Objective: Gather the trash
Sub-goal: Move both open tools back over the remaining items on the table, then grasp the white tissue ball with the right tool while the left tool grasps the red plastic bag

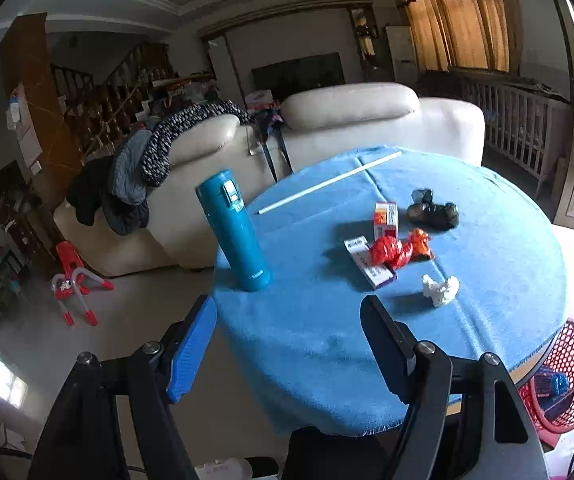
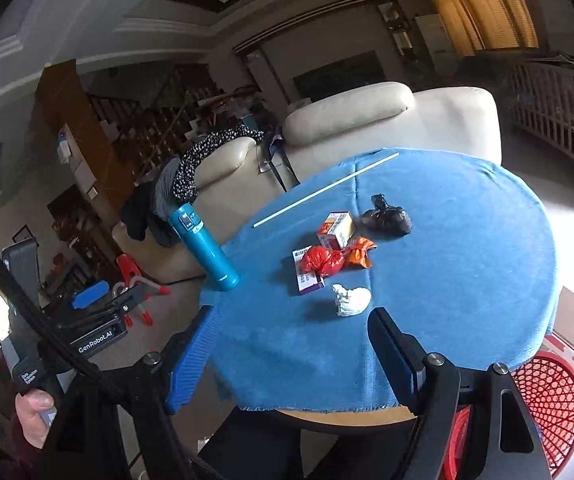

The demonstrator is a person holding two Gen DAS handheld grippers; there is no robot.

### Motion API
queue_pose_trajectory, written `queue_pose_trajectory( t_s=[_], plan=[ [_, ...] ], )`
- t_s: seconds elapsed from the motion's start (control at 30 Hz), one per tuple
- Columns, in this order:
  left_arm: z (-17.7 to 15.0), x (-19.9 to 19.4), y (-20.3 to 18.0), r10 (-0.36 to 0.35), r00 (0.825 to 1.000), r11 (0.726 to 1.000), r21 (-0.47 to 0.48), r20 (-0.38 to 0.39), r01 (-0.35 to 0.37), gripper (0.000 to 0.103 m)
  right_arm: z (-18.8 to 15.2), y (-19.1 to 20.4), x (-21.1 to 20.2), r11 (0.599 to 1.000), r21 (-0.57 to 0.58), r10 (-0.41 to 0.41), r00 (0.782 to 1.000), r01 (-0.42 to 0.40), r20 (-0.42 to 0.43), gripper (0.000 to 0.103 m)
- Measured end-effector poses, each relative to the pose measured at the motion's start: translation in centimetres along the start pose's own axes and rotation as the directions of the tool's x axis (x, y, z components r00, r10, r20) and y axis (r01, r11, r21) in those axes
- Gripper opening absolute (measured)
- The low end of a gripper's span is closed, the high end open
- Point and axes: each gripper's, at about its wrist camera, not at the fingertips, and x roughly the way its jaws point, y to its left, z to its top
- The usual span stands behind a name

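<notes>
Left claw (image 1: 289,332): jaws spread wide, nothing between them, held over the near edge of the round surface covered in blue cloth (image 1: 327,344).
Right claw (image 2: 291,344): jaws likewise wide apart and empty, hovering at the near rim of the surface (image 2: 467,320).
Red plastic mesh basket (image 2: 547,404): on the floor below the near right edge of the surface; also seen in the left wrist view (image 1: 567,372).
Crumpled white paper wad (image 2: 351,300): nearest of the trash on the surface, just ahead of the right claw, apart from both claws (image 1: 441,289).
Red crumpled plastic bag (image 2: 322,261): just beyond the white wad, lying on a flat white-and-purple carton (image 2: 307,278).
Orange crumpled wrapper (image 2: 361,254): touching the red bag on its right.
Small orange-and-white box (image 2: 337,229): just behind the red bag.
Dark knotted plastic bag (image 2: 387,216): right of the small box, farther from the white wad.
Teal cylindrical flask (image 1: 233,232): upright at the left edge of the surface, well left of the white wad.
Thin white rod (image 1: 327,183): lying diagonally across the far part of the surface.
Cream leather sofa (image 1: 347,112): behind the surface, dark clothes draped on its left side.
</notes>
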Motion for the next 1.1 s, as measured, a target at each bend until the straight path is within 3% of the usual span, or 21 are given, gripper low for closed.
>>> queue_pose_trajectory(
  t_s=[0.13, 0.33, 0.53, 0.8, 0.83, 0.87, 0.97, 1.1],
  plan=[
    [-0.7, 3.3, 0.5, -0.09, 0.992, 0.996, -0.033, -0.091, 0.087, 0.075, 0.0, -1.4, 3.5, 1.0, 0.019, -0.004, 0.997, 0.005, -0.075, 0.079],
    [-2.1, 9.6, 1.2, -0.198, 0.951, 0.977, -0.122, -0.238, 0.173, 0.075, 0.0, -3.8, 11.4, 0.999, 0.026, -0.035, 0.972, 0.042, -0.234, 0.056],
    [-1.4, 14.2, 1.2, -0.284, 0.909, 0.955, -0.176, -0.304, 0.239, 0.075, 0.7, -5.5, 18.9, 0.995, 0.035, -0.077, 0.948, 0.092, -0.31, 0.055],
    [1.5, 19.2, -1.4, -0.343, 0.874, 0.937, -0.187, -0.345, 0.294, 0.075, 1.0, -7.1, 25.6, 0.991, 0.055, -0.092, 0.922, 0.121, -0.377, 0.055],
    [1.9, 20.0, -2.1, -0.354, 0.868, 0.934, -0.187, -0.349, 0.305, 0.075, 0.8, -7.4, 26.2, 0.992, 0.058, -0.084, 0.917, 0.115, -0.39, 0.048],
    [2.3, 20.5, -2.6, -0.362, 0.863, 0.931, -0.187, -0.352, 0.314, 0.075, 0.6, -7.4, 26.6, 0.992, 0.058, -0.079, 0.911, 0.112, -0.404, 0.035],
    [3.6, 22.2, -4.2, -0.388, 0.854, 0.921, -0.179, -0.346, 0.346, 0.075, -0.3, -7.9, 27.2, 0.992, 0.046, -0.089, 0.902, 0.119, -0.422, 0.02],
    [5.9, 24.7, -6.7, -0.43, 0.843, 0.903, -0.154, -0.324, 0.401, 0.075, -0.7, -9.1, 26.0, 0.991, 0.093, -0.054, 0.92, 0.098, -0.389, 0.016]
  ],
)
